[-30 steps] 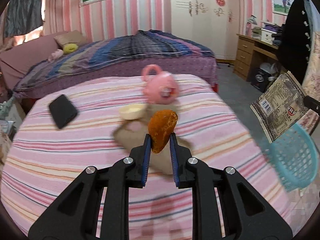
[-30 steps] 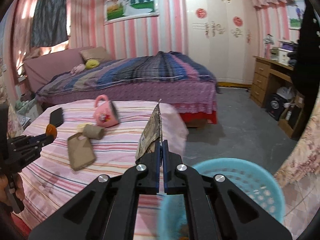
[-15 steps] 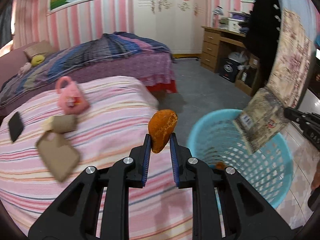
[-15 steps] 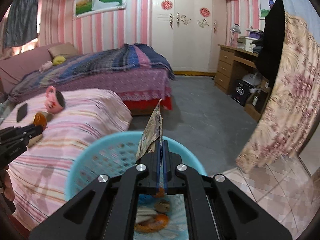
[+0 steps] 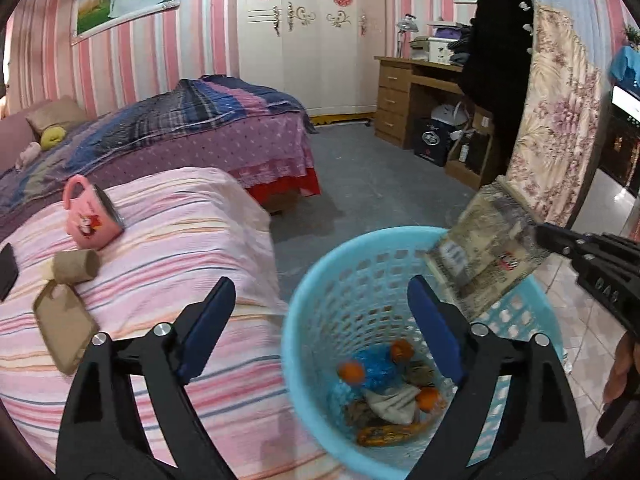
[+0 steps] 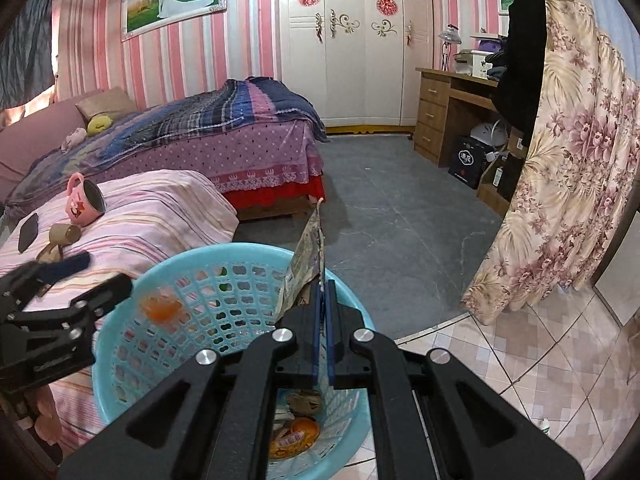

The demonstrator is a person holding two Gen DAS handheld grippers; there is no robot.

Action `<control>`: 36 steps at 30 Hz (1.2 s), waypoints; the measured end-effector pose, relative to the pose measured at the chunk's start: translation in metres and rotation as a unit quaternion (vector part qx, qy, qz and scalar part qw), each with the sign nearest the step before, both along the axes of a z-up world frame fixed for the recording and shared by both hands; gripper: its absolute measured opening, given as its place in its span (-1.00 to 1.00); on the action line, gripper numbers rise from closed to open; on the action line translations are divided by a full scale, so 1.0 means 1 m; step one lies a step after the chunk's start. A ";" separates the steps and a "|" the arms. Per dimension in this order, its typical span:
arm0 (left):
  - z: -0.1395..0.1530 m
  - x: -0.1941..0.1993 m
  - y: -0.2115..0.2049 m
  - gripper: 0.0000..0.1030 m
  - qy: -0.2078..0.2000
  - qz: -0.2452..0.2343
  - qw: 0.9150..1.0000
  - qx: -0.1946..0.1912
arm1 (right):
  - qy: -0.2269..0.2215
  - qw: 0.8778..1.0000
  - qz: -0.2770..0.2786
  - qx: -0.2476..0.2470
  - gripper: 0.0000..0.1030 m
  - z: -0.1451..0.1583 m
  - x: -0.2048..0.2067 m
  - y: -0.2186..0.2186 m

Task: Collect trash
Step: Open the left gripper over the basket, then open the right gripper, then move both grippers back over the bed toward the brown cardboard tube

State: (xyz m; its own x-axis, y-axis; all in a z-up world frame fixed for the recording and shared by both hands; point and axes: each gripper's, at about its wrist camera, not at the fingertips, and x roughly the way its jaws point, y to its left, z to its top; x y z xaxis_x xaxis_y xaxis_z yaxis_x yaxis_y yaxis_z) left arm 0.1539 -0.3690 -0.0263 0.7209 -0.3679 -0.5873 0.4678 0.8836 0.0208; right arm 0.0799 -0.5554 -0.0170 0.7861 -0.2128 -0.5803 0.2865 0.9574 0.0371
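Note:
A light blue plastic basket (image 5: 320,276) stands on the floor beside the pink striped bed; it also shows in the right wrist view (image 6: 120,344). Several pieces of trash, orange peels among them, lie in its bottom. My left gripper (image 5: 320,320) is open and empty above the basket's rim. An orange piece (image 6: 160,307) shows blurred inside the basket. My right gripper (image 6: 324,284) is shut on a crumpled printed wrapper (image 6: 306,252) and holds it over the basket; the wrapper (image 5: 484,248) shows over the right rim.
On the striped bed (image 5: 180,240) lie a pink mug (image 5: 90,220), a cardboard tube (image 5: 76,266), a brown flat packet (image 5: 64,324) and a black item (image 5: 7,266). A second bed, a wooden desk (image 5: 416,92) and a floral curtain (image 6: 568,184) stand around.
My left gripper has swung right from the bed to over the basket, opened and let go of the orange piece. My right gripper has brought the wrapper over the basket.

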 end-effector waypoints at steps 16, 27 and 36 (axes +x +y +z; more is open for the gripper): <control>0.023 0.022 0.113 0.87 -0.021 0.109 0.994 0.000 | 0.018 1.000 0.011 -0.016 0.46 -0.003 0.030 0.027; 0.029 0.023 0.195 0.89 -0.040 0.160 0.986 0.018 | -0.012 1.000 0.019 -0.021 0.79 0.006 0.047 0.060; 0.037 0.042 0.255 0.89 -0.051 0.198 0.979 0.012 | -0.027 0.999 0.020 -0.016 0.81 0.015 0.072 0.095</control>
State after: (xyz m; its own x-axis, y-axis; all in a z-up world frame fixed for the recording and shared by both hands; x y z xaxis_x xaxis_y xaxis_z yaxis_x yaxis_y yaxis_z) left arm 0.1963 -0.1141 0.0112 0.8598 -0.0339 -0.5096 0.0822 0.9940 0.0725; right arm 0.1515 -0.4601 -0.0024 0.8240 -0.1987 -0.5307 0.2463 0.9690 0.0197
